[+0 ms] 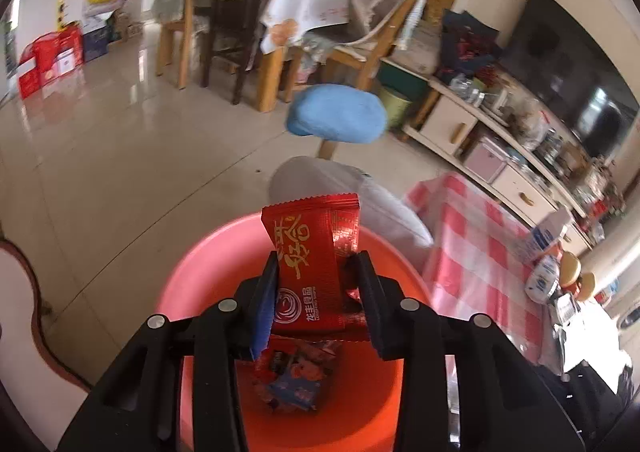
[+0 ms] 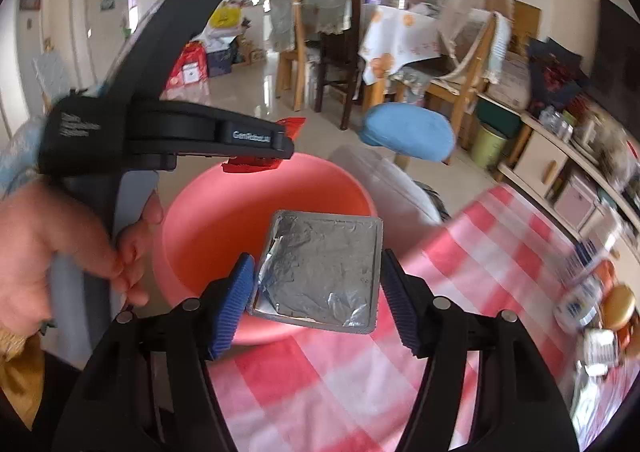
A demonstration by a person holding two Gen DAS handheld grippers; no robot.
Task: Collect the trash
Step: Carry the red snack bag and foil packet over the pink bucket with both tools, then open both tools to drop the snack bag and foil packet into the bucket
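Note:
A pink basin [image 1: 200,260] [image 2: 192,219] stands at the edge of a table with a red-and-white checked cloth [image 1: 480,252] [image 2: 320,392]. Several wrappers [image 1: 296,376] lie in its bottom. My left gripper [image 1: 316,260] [image 2: 286,143] is over the basin, shut on a red snack wrapper [image 1: 312,252] [image 2: 294,123] that stands upright between the pads. A hand [image 2: 48,252] holds that gripper. My right gripper [image 2: 316,280] is at the basin's near rim, with a flat silver foil packet [image 2: 320,268] between its blue pads, both edges touching them.
Bottles and jars [image 1: 548,276] [image 2: 592,304] crowd the table's right side. Beyond the basin stand a pale grey object [image 1: 344,187] and a stool with a blue cushion [image 1: 336,119] [image 2: 408,135]. Dining chairs, a covered table and a long cabinet with a TV lie further back.

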